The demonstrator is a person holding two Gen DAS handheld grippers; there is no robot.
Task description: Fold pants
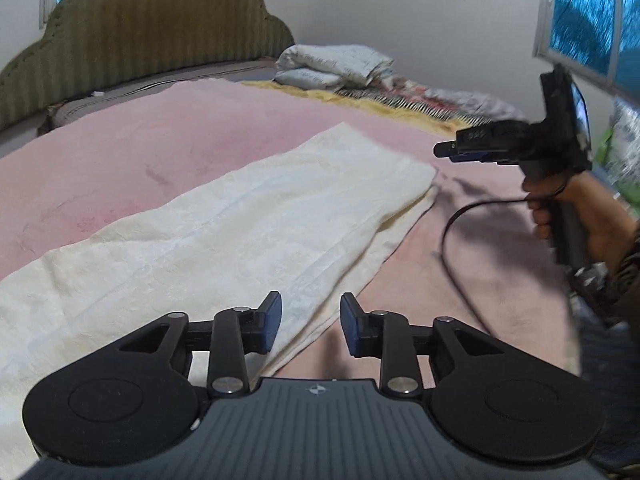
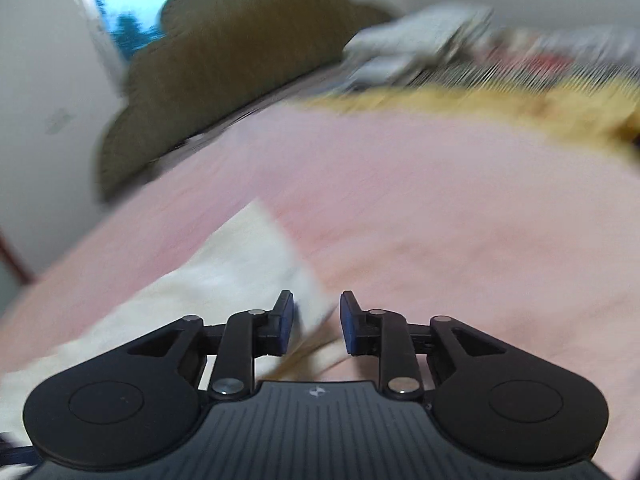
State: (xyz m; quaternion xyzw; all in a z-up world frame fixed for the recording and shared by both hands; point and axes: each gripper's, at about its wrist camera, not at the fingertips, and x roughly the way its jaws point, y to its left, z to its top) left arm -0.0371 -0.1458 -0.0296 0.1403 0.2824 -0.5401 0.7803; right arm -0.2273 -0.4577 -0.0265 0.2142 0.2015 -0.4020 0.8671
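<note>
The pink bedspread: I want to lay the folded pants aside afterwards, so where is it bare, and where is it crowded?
Bare pink bedspread lies between the cream pants and the headboard, and on the pants' other side, toward the right gripper. The far corner is crowded: pillows, a yellow blanket and patterned bedding.
</note>
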